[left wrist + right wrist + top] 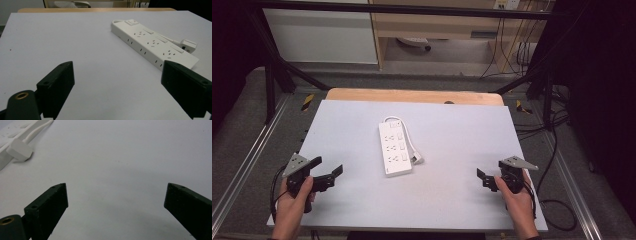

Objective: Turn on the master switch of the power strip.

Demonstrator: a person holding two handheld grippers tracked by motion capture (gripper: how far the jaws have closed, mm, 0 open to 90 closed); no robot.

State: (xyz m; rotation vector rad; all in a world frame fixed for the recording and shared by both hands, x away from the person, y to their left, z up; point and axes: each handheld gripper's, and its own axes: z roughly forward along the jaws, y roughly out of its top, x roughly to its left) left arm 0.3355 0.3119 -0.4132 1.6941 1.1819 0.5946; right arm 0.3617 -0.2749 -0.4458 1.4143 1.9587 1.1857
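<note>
- The left gripper (328, 169) sat at the table's (357, 210) near left corner, held in the left hand (292, 207), jaws spread wide and empty.
- A white power strip (394, 148) lay flat mid-table, well apart from both grippers, its plug (416, 159) just beside it.
- The right gripper (482, 177) sat near the right edge, in the right hand (518, 202), jaws wide apart, holding nothing.

Both grippers, left (328, 171) and right (484, 178), were black, each topped by a grey three-cornered plate, trailing a black cable; jaw tips showed screw holes.
</note>
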